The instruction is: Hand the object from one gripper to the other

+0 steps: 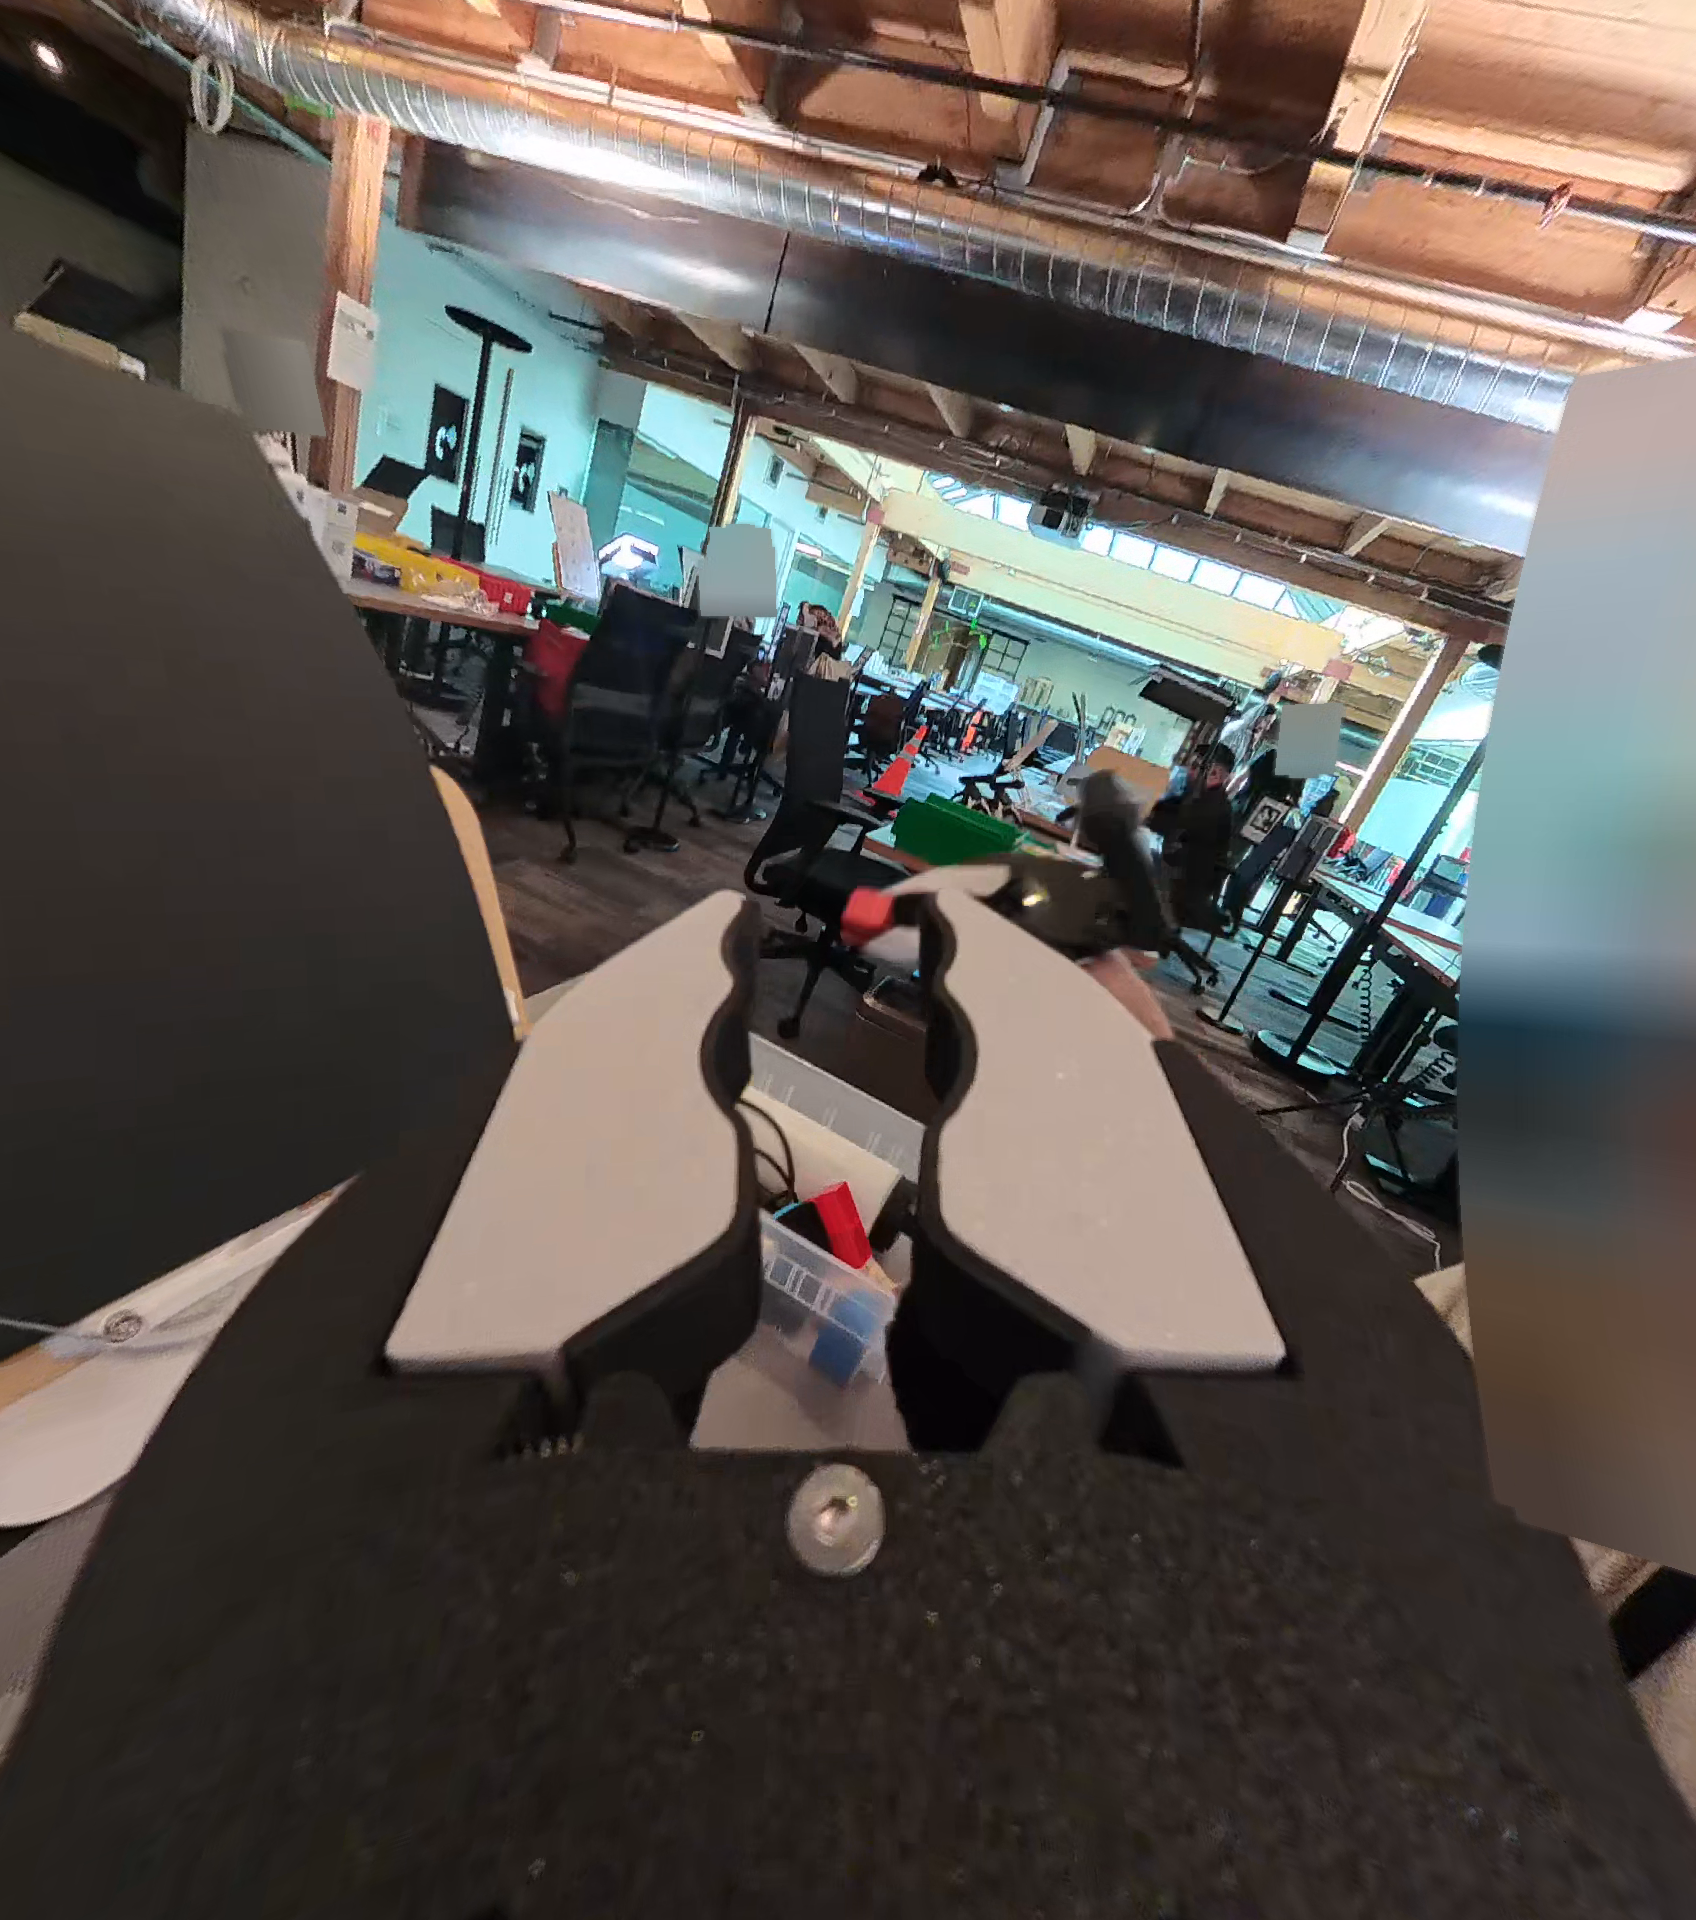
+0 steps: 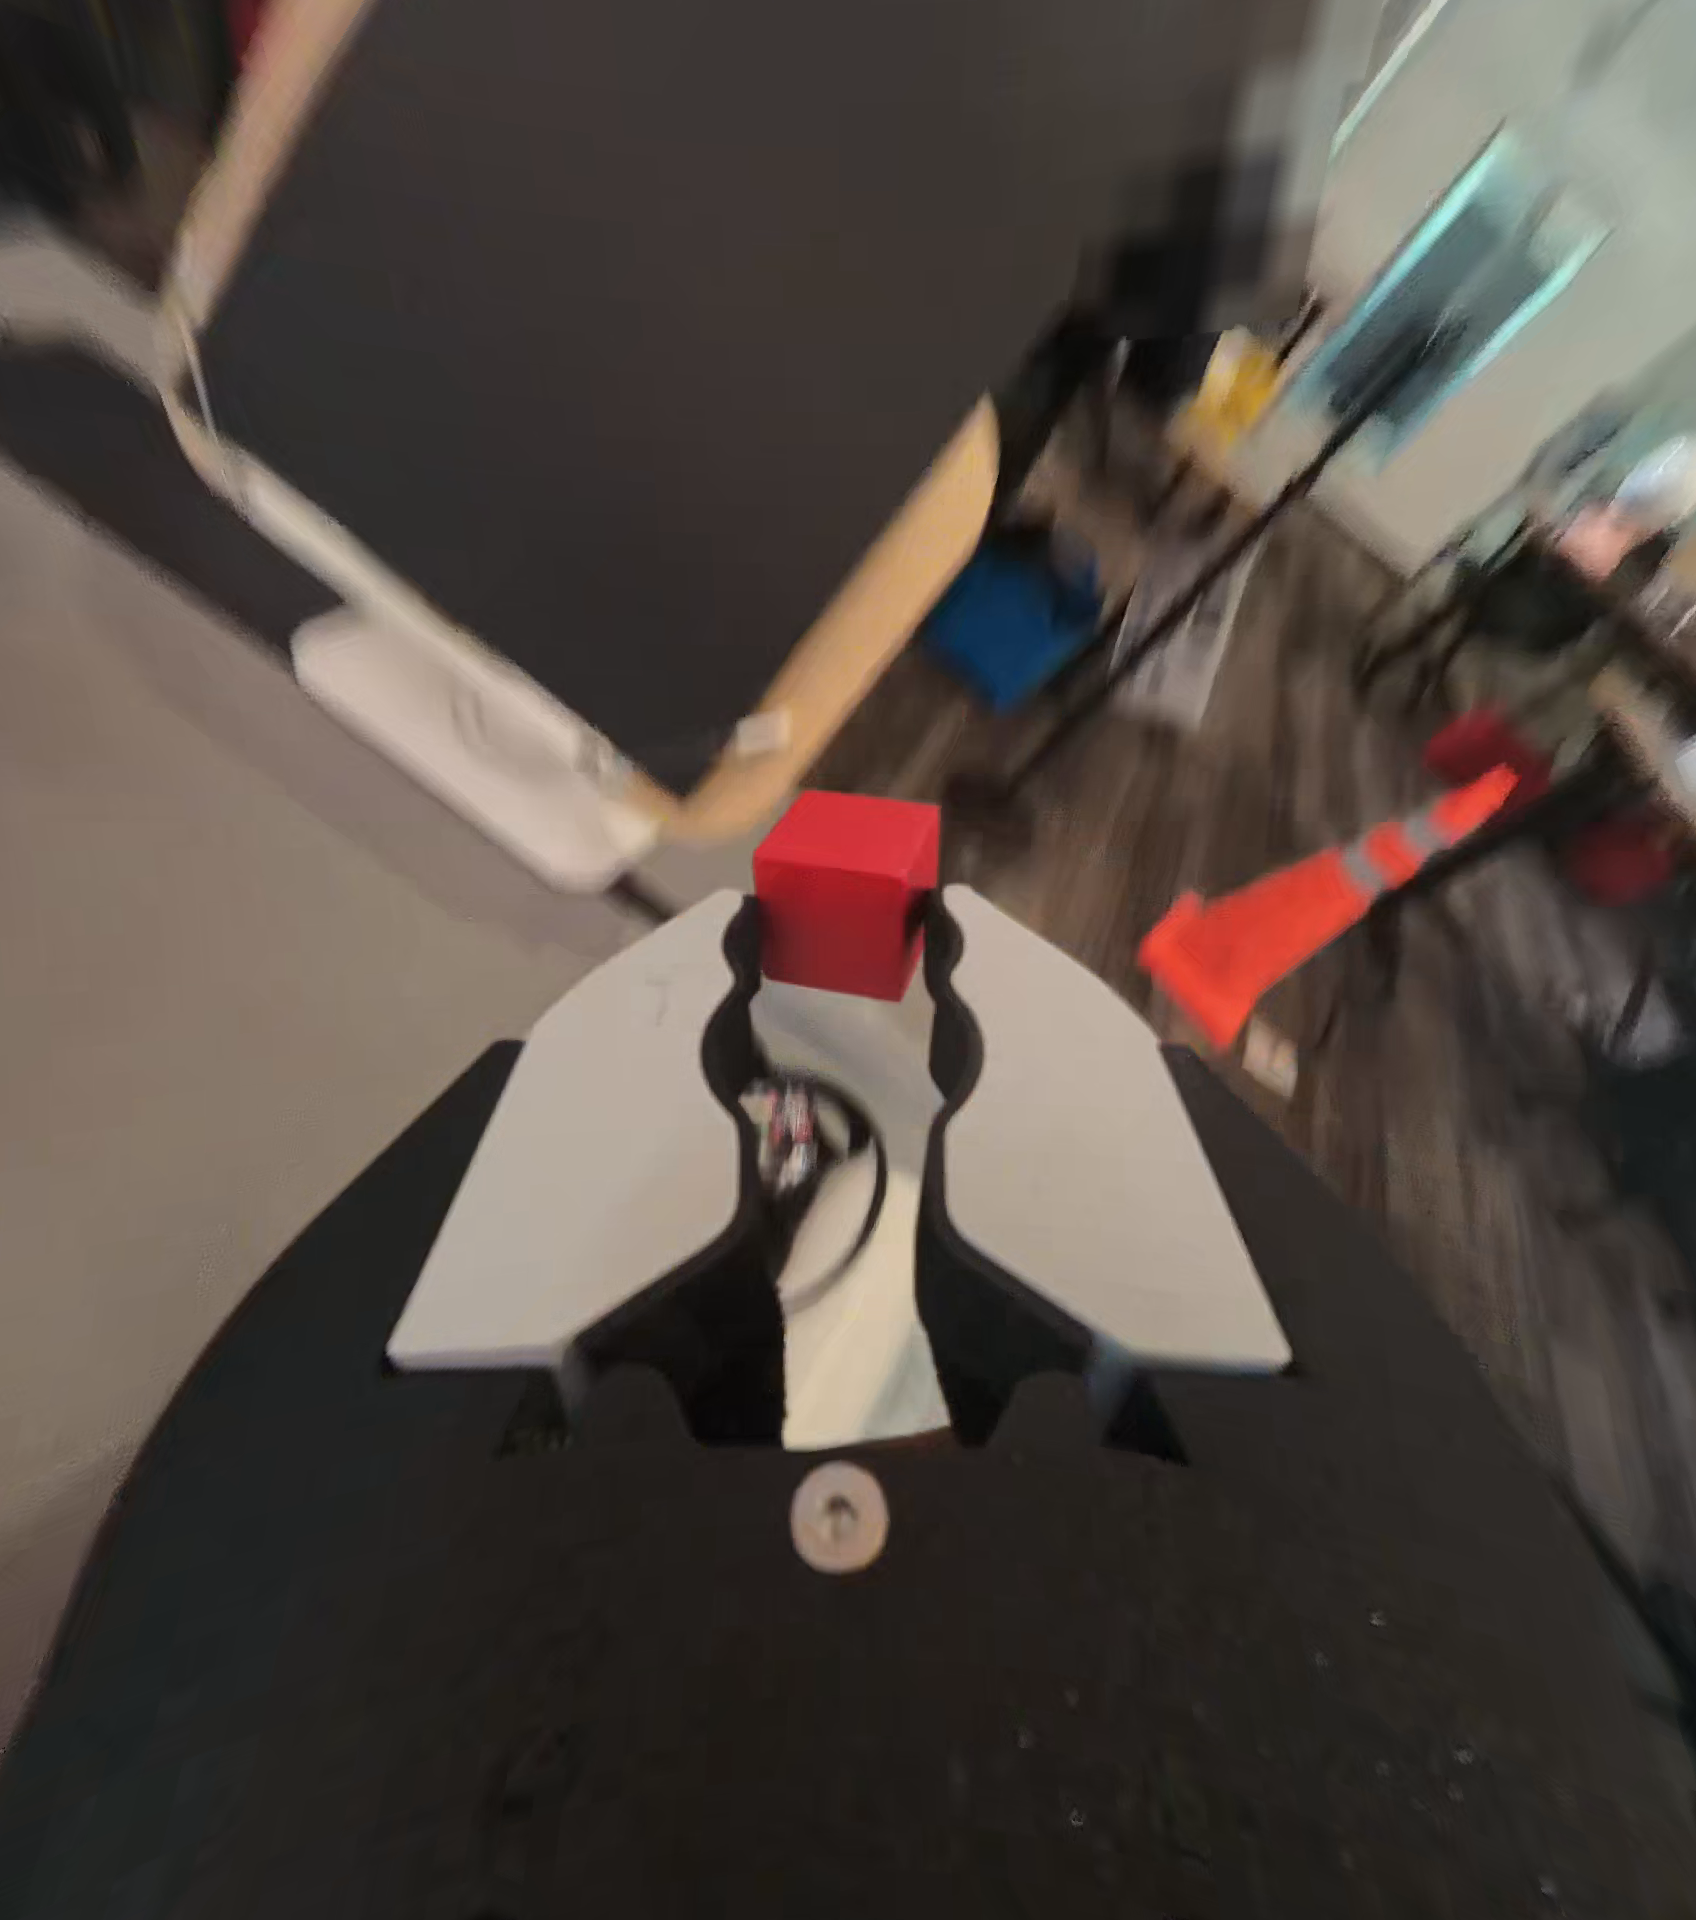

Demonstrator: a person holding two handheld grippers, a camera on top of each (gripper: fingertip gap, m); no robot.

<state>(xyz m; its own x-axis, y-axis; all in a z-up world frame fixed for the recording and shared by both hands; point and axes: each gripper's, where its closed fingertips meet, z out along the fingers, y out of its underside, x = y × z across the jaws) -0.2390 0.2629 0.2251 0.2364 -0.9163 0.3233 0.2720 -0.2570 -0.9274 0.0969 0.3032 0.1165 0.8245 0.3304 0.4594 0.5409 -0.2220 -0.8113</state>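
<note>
Right tongs (image 2: 842,940) were clamped on a red cube (image 2: 844,902), pinched at the very tips, cube sticking out past them toward 12 o'clock. The right wrist view was heavily motion-blurred. A black board (image 2: 615,364) with a tan edge filled 12 o'clock, an orange cone (image 2: 1322,883) lay on the wood floor (image 2: 1083,935) at 3 o'clock, and a blue bin (image 2: 1005,623) sat near 1 o'clock.

Left tongs (image 1: 836,920) stood apart, nothing between the tips. In the left wrist view the right tongs (image 1: 937,896) showed just past the left tips at 1 o'clock, small and blurred, holding the cube (image 1: 868,912) at their end; cube sat just beside the left tongs' right fingertip, contact could not be told. A clear box (image 1: 823,1288) with a red block (image 1: 839,1226) and blue bits was seen through the gap at 6 o'clock. A black board (image 1: 148,779) was at 9 o'clock. Office chairs (image 1: 813,831) and tables filled the room behind, a green bin (image 1: 958,831) near 1 o'clock.
</note>
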